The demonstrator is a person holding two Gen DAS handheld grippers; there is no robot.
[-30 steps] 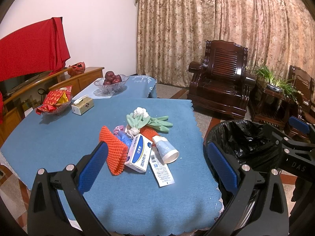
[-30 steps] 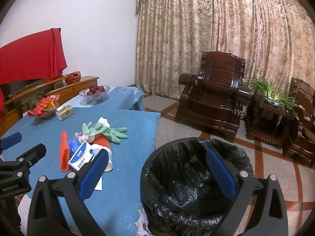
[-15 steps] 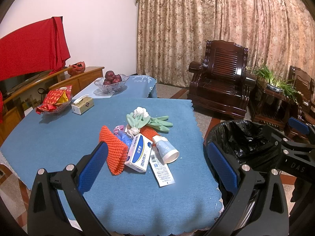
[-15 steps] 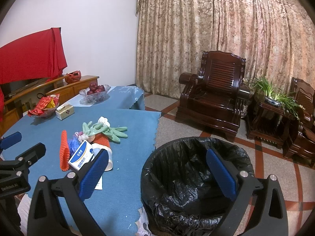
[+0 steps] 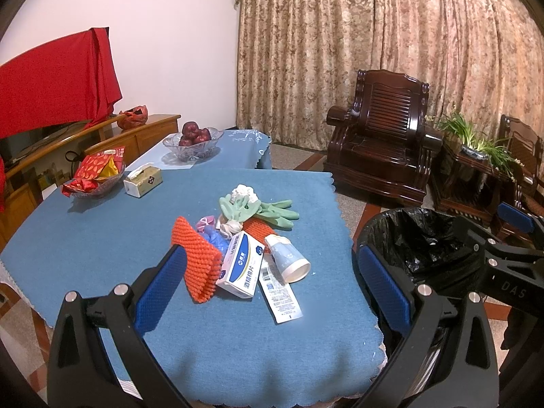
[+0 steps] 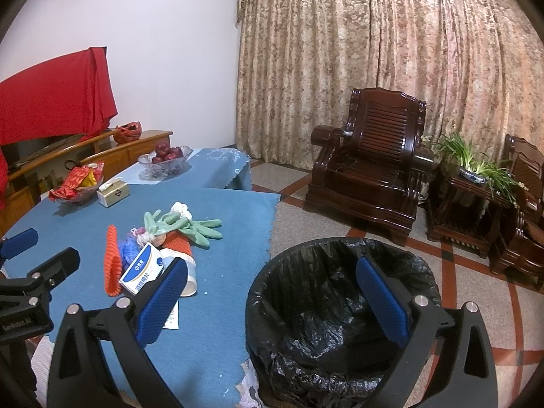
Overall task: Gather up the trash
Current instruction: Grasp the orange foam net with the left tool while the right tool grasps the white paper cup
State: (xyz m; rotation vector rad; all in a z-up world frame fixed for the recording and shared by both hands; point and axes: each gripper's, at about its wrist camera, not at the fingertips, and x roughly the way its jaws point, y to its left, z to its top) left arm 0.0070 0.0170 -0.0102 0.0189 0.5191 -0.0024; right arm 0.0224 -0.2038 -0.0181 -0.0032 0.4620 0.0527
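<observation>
Landmark: the trash heap on the blue tablecloth [image 5: 102,238].

Heap, item by item:
- Orange knitted cloth [image 5: 199,265], nearest edge of the heap, standing partly on its fold.
- White and blue box [image 5: 242,265], leaning against that cloth.
- Paper cup [image 5: 289,260], on its side just beside the box, mouth toward the bin.
- Printed paper strip [image 5: 280,297], flat, partly under the box and cup.
- Green rubber gloves [image 5: 258,209], far side of the heap, fingers toward the bin.
- White crumpled tissue [image 5: 243,192], touching the gloves' far edge.
- Blue plastic scrap [image 5: 214,238] and small pink bit [image 5: 205,221], tucked between the orange cloth and the gloves.

Bin [image 6: 340,306]: black-lined, on the floor to the right of the heap, close against the table edge. Only the right wrist view looks down into its liner; the left wrist view shows just its near rim.

Left gripper [image 5: 268,284]: fingers spread wide, holding nothing, hovering short of the heap with the orange cloth just beyond its left pad. Also seen from the side in the right wrist view.

Right gripper [image 6: 272,299]: released, empty, poised above the bin's mouth.

Beyond the heap: tissue box [image 5: 142,181], dish of red snack packets [image 5: 97,178], glass fruit bowl [image 5: 192,141]. Past the bin: dark wooden armchair [image 6: 370,170], potted plant [image 6: 476,166].
</observation>
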